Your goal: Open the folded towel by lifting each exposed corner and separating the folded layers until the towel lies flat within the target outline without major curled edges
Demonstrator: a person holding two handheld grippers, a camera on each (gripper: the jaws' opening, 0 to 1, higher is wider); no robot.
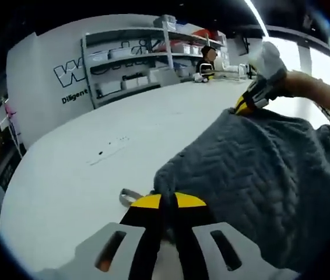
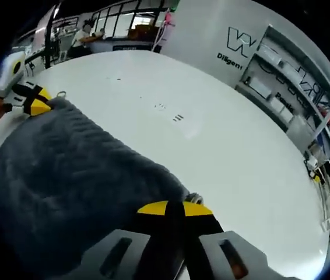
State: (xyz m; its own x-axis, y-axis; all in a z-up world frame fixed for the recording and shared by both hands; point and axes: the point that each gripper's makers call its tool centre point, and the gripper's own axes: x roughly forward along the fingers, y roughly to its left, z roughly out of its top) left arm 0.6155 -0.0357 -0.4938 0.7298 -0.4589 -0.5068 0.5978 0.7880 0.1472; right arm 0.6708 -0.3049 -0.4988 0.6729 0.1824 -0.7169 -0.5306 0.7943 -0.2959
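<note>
A white worktop (image 1: 95,134) carries a grey towel (image 1: 258,175), which is stretched between both tongs. Left tongs (image 1: 168,201) are closed on one towel corner, beside its small hanging loop (image 1: 127,197). Right tongs (image 2: 174,209) are pinched shut on the opposite corner.

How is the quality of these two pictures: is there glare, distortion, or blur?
Left gripper view: strong fisheye bending; bright glare at the upper right near the right gripper; the towel weave is fairly sharp, the shelves soft. Right gripper view: the white table is evenly lit without hard shadows; the left gripper at the edge looks stretched.
</note>
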